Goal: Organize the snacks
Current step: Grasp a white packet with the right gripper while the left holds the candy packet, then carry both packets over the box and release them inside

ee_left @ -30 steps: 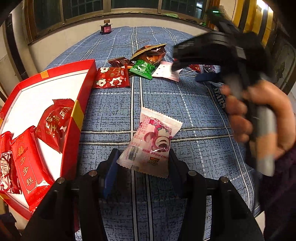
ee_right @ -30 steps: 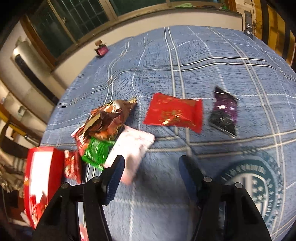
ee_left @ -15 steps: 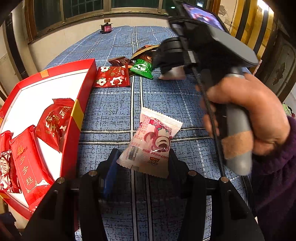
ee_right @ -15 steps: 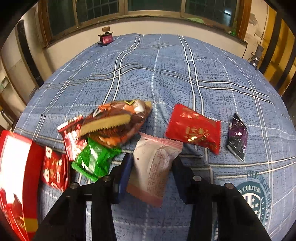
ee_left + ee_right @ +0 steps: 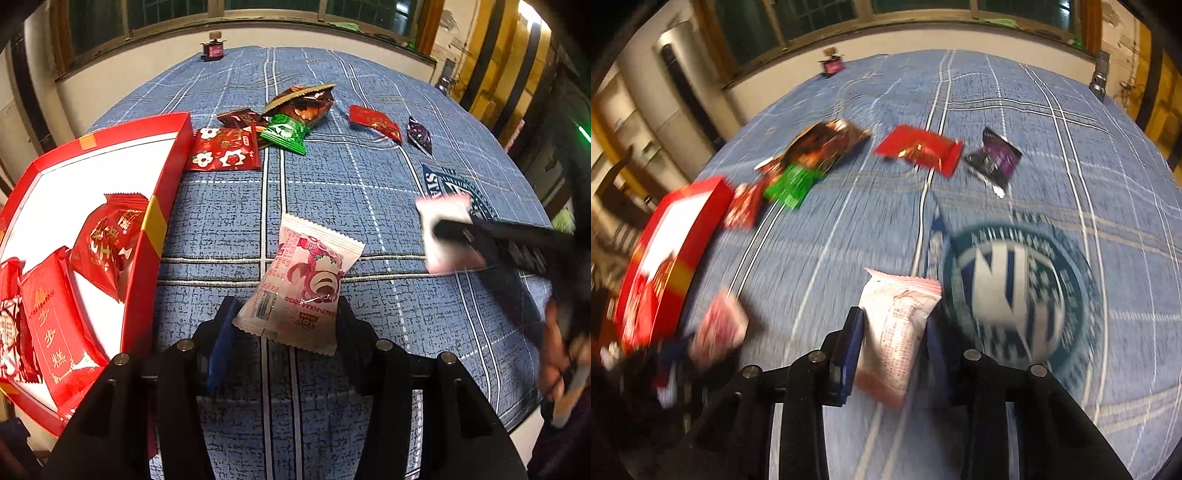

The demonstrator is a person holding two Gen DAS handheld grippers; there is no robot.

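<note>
My left gripper (image 5: pixel 286 314) is shut on a pink bear-print snack packet (image 5: pixel 303 280), held above the blue checked cloth beside the red box (image 5: pixel 173 147). The box holds several red packets (image 5: pixel 107 240). My right gripper (image 5: pixel 894 325) has a pale pink packet (image 5: pixel 897 332) between its fingers and lifted off the cloth; its jaws are closing on it. In the left wrist view that packet (image 5: pixel 447 229) shows blurred at the right. Loose snacks lie further back: a green packet (image 5: pixel 284 133), a brown packet (image 5: pixel 303 101), a red flowered packet (image 5: pixel 223 149), a red packet (image 5: pixel 919 149) and a purple packet (image 5: pixel 993 160).
A round blue logo (image 5: pixel 1015 295) is printed on the cloth under the right gripper. A small dark red object (image 5: pixel 212 50) stands at the table's far edge below the windows. A person's hand (image 5: pixel 561 350) holds the right gripper at the table's right edge.
The right gripper closed on the pale pink packet beside the snack pile, lifted it and swung it right and nearer. The left gripper and its bear packet stayed put.
</note>
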